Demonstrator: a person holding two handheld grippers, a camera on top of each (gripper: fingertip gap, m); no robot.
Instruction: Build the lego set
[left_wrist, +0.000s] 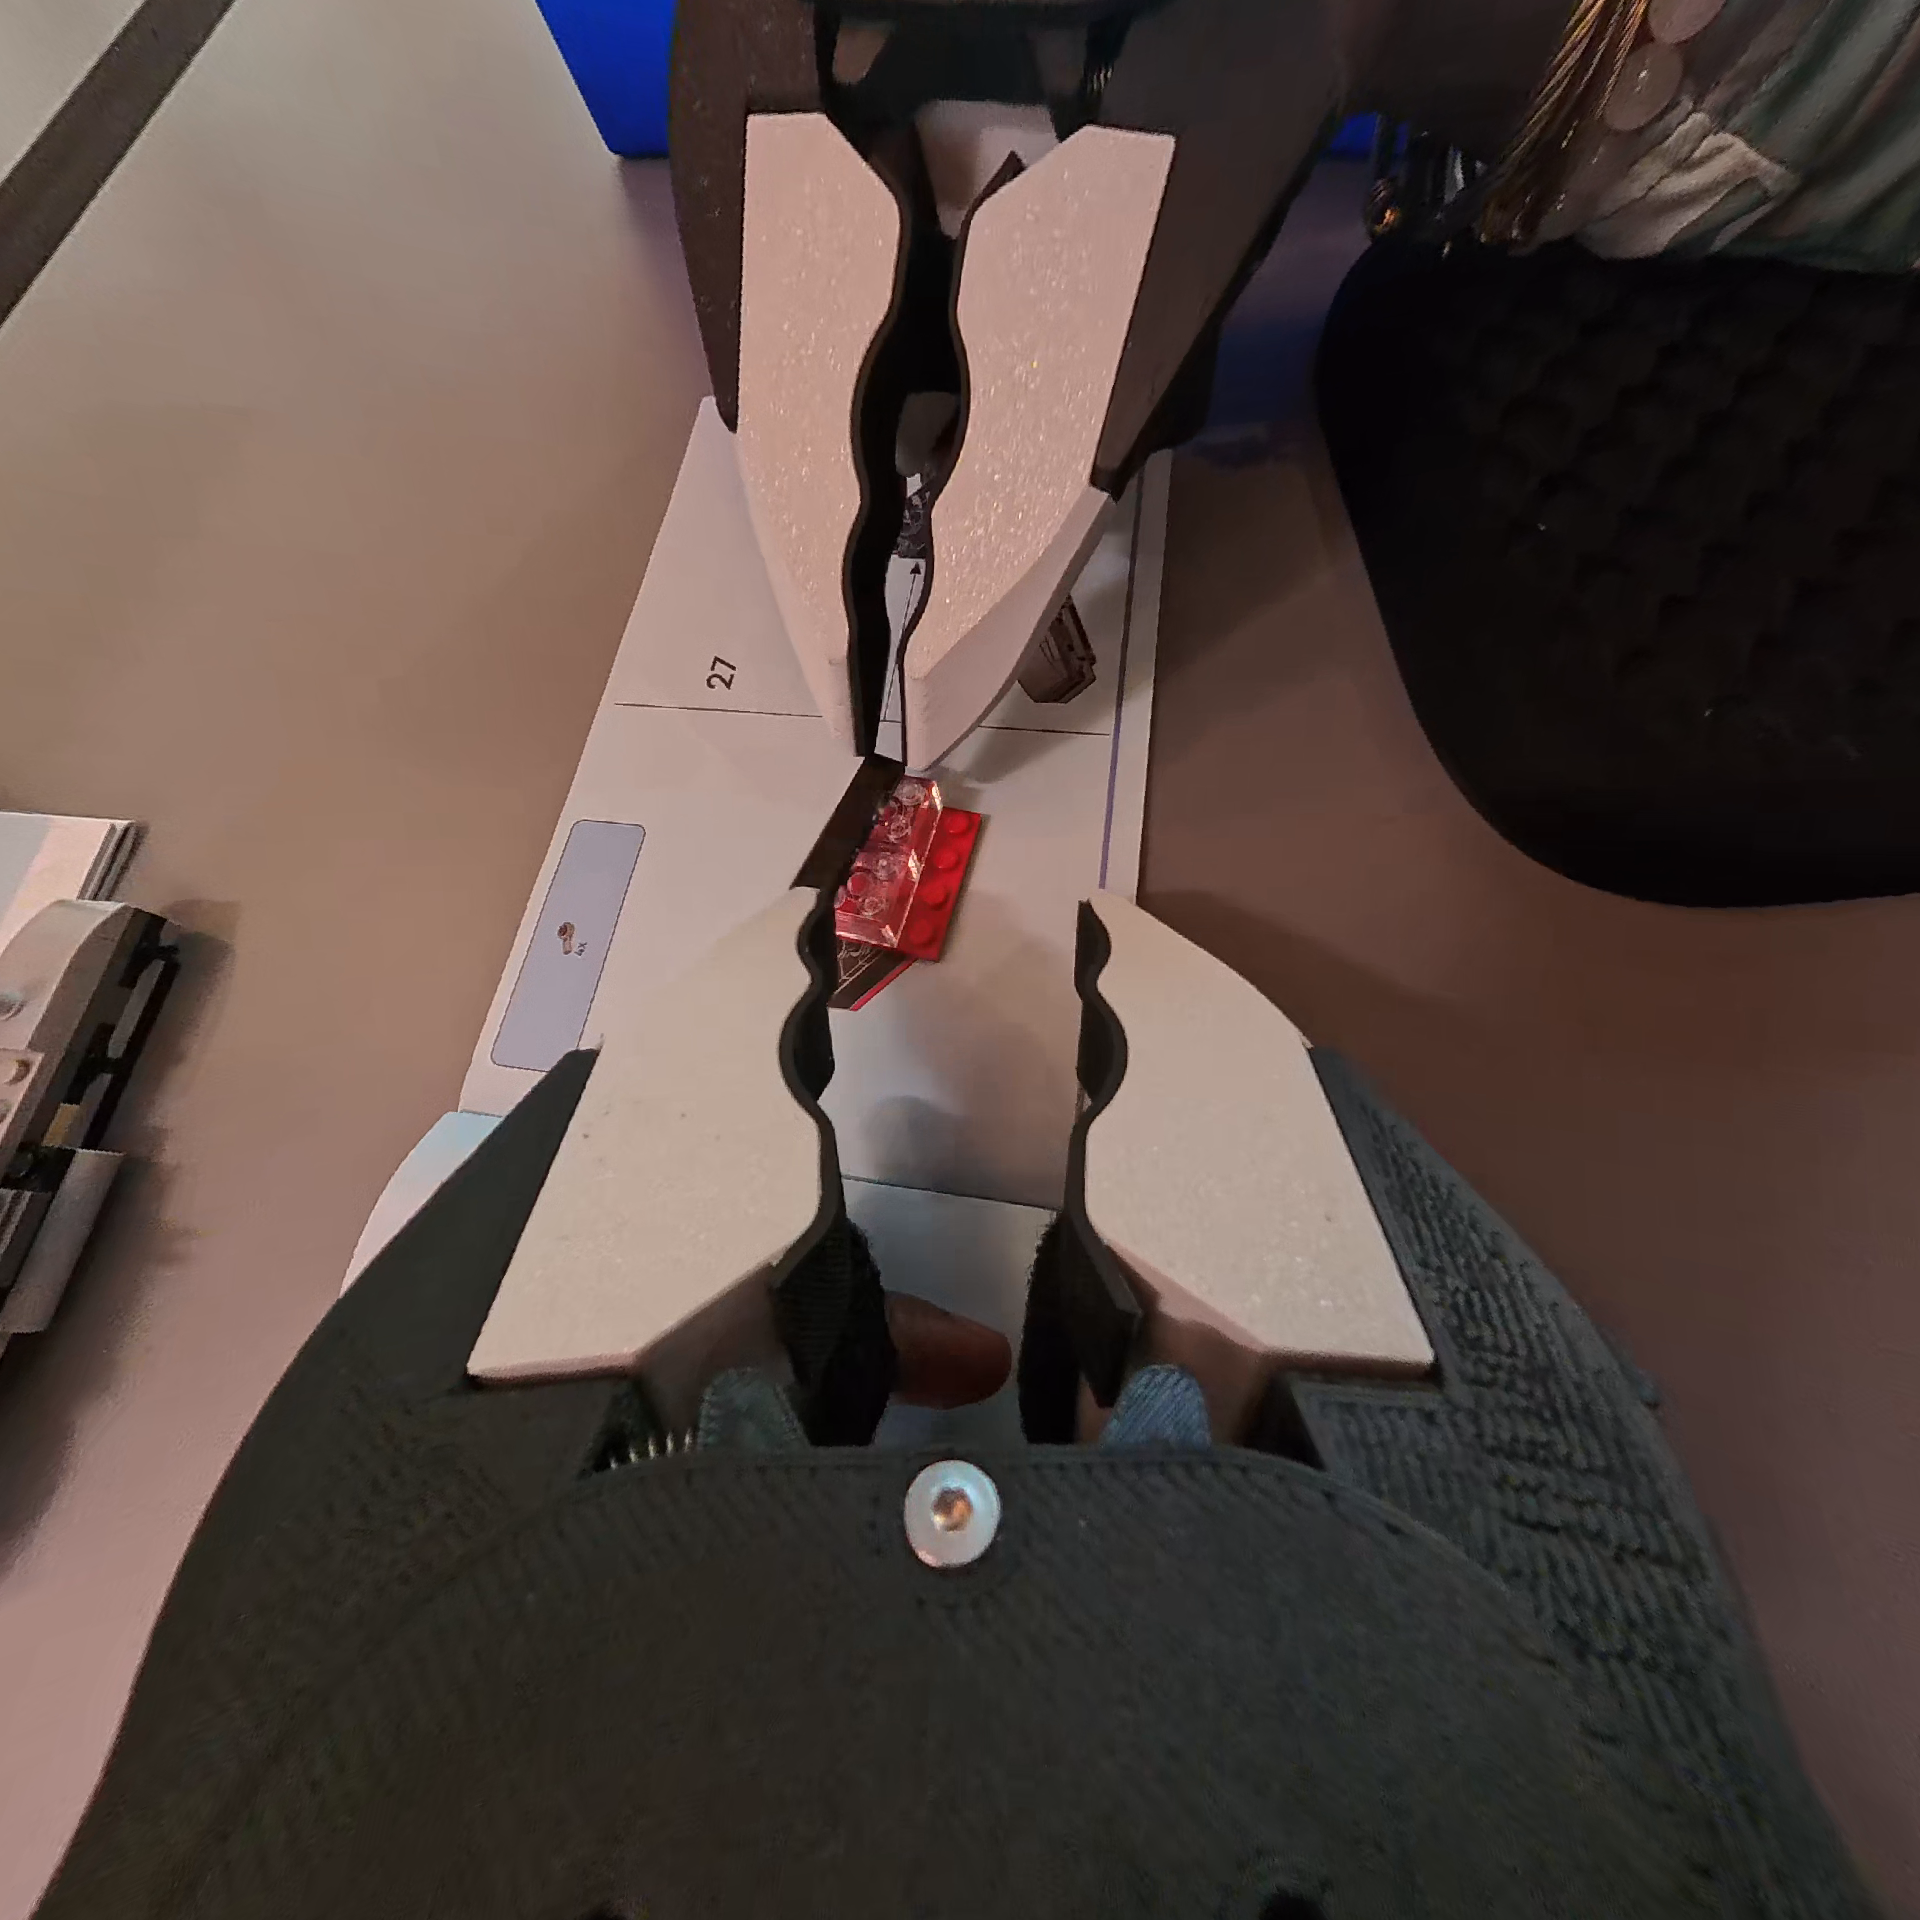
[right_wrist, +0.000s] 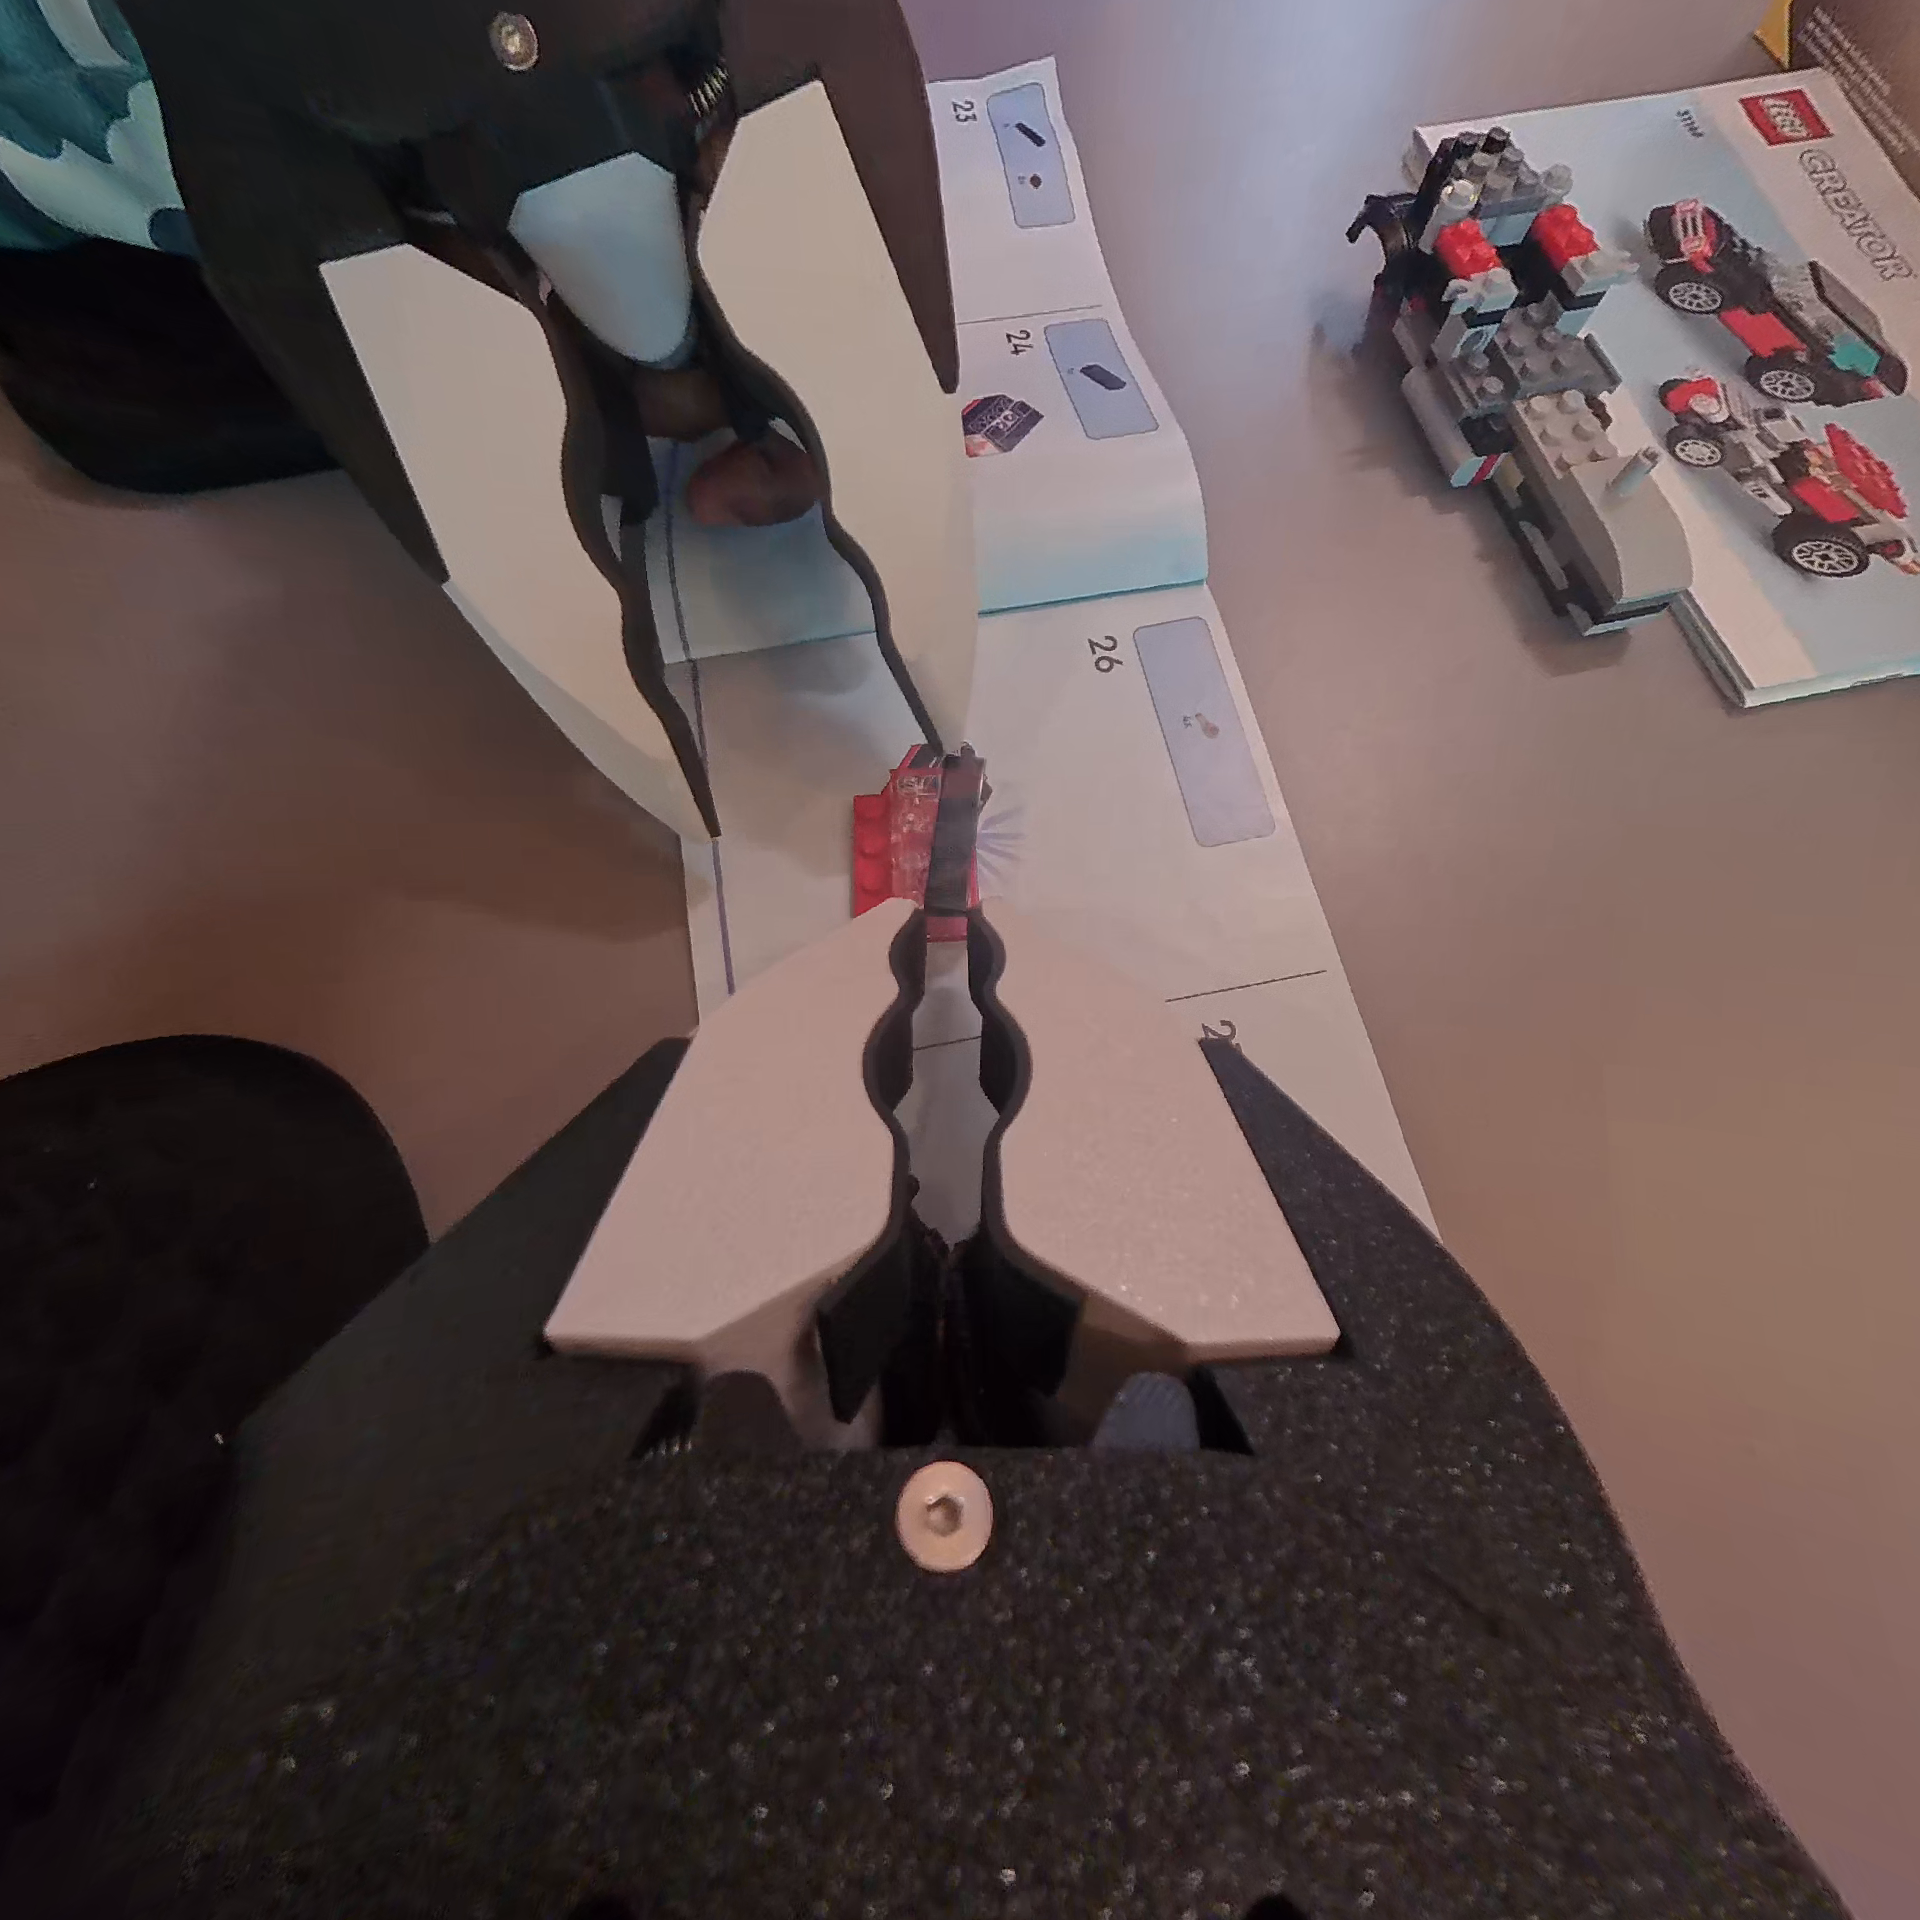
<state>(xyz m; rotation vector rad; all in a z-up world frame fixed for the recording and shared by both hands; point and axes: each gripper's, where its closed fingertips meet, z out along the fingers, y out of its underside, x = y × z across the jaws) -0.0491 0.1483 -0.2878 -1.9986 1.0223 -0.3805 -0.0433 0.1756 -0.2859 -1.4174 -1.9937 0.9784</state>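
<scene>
Left gripper standing open around small red-clear assembly on manual; right gripper nearly closed, pinching thin black piece against it. Car sitting half built, well apart; wheels missing

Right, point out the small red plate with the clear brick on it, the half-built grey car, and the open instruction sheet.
Red plate (left_wrist: 951, 873), left wrist view, studded edge.
Grey car (right_wrist: 1527, 384), right wrist view, studded deck.
Instruction sheet (right_wrist: 1226, 894), right wrist view, bare paper.
</scene>
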